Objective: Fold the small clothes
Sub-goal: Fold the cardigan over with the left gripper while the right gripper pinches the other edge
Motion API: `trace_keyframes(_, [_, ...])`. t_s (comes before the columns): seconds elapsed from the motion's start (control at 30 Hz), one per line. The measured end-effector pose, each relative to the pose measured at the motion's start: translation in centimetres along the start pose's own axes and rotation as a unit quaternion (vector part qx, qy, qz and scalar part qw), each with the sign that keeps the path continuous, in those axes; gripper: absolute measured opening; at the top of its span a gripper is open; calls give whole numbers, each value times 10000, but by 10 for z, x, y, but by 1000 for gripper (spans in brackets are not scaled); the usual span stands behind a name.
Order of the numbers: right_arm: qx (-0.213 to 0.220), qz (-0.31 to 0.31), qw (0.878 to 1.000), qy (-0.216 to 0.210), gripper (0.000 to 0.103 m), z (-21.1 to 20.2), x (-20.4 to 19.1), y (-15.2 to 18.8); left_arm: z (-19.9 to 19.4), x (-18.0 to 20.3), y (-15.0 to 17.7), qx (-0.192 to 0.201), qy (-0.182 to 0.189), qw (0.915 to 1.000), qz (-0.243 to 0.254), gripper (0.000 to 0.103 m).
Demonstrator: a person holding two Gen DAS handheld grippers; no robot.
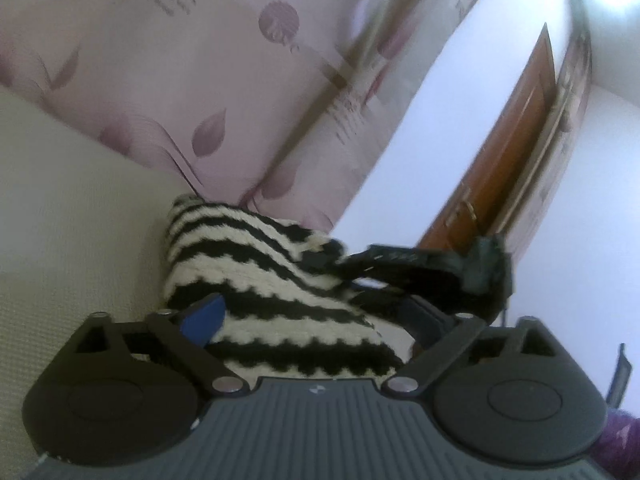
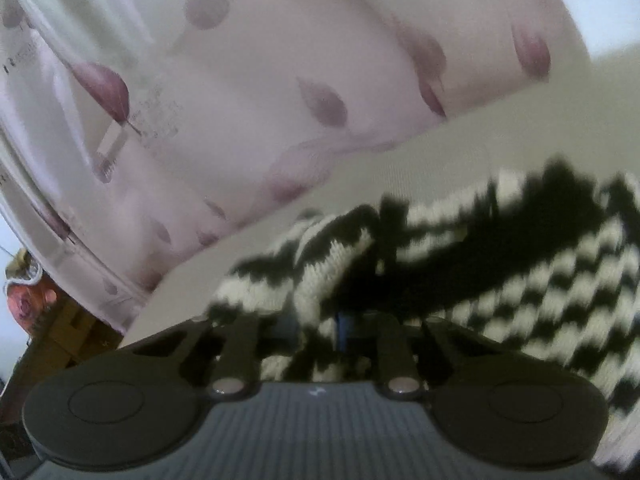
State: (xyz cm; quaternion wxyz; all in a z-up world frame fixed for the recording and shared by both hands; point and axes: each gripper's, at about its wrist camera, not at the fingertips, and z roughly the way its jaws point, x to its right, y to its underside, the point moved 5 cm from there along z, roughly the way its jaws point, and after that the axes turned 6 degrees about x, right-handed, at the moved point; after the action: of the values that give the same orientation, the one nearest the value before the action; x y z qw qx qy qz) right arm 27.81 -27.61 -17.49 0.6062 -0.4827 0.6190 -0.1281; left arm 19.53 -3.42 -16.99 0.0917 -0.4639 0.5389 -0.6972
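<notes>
Knitwear in black-and-cream zigzag stripes, a chunky ribbed garment (image 1: 276,300), is bunching between the fingers of the left tool (image 1: 316,320), whose blue-padded finger (image 1: 204,316) is pressing its edge, so the tool is gripping it. In the right wrist view the same garment (image 2: 520,280) is draping over the right tool (image 2: 340,328), narrowed around a fold. It is lying on a cream woven surface (image 1: 72,220) beside a pink leaf-printed curtain (image 1: 180,60). A brown wooden door (image 1: 508,176) is standing behind.
</notes>
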Motion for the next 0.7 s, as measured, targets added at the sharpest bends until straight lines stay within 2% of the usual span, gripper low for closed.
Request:
trace_keyframes(0.17, [170, -457, 9988, 90, 16, -33, 0, -47, -3, -2, 1, -17, -122, 9999, -39, 101])
trace_keyframes(0.33, [126, -513, 9970, 568, 16, -66, 42, -79, 0, 0, 4, -66, -163, 9998, 36, 102])
trace_keyframes(0.53, [-221, -309, 9932, 1097, 16, -75, 99, -74, 9, 2, 4, -153, -206, 9996, 108, 102])
trace_keyframes(0.63, [-295, -350, 9937, 1027, 16, -68, 104, -66, 15, 14, -1, -187, -197, 9985, 469, 100])
trace_keyframes(0.7, [-231, -300, 9962, 791, 16, -66, 103, -64, 21, 32, -7, -145, -44, 9973, 720, 96])
